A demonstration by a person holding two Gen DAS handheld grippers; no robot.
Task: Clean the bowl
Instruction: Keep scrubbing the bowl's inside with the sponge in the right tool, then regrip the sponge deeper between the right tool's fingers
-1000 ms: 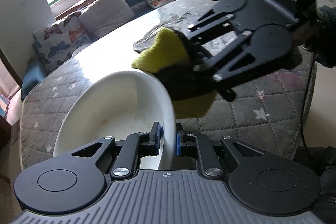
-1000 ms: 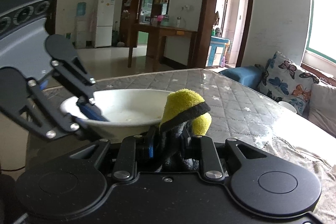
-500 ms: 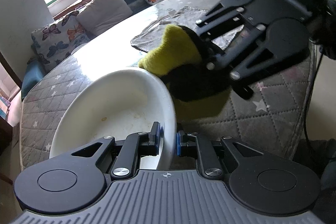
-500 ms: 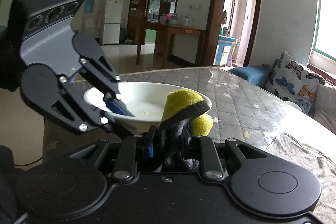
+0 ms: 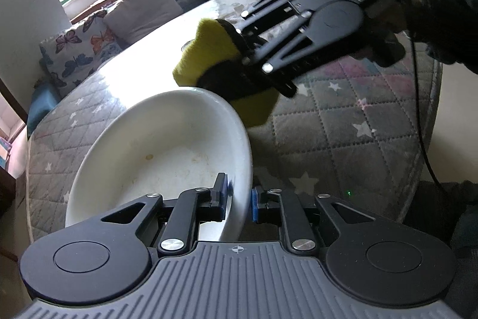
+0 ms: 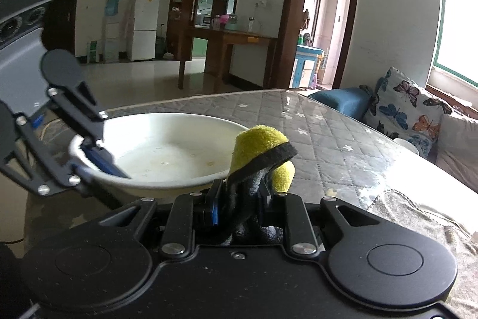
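1. Left tool, in its own wrist view, is pinched onto the near rim of the white bowl, one finger inside the wall and one outside, holding it tilted above the quilted tabletop. Ahead and to the right, the right tool grips a yellow-and-dark sponge cloth just beyond the bowl's far rim; whether it touches the rim I cannot tell. The bowl holds no liquid, only brownish specks and a faint smear on its floor.

2. Right tool, in its own wrist view, is clamped around the cloth, which bulges up ahead of the fingers. The bowl sits ahead and left, with the left tool on its far-left rim.

3. Risk, as I judge it: the bowl hangs from a thin rim pinch, so a hard scrub could lever it out of the grip or twist it loose. The cloth could also slip through the fingers under drag.
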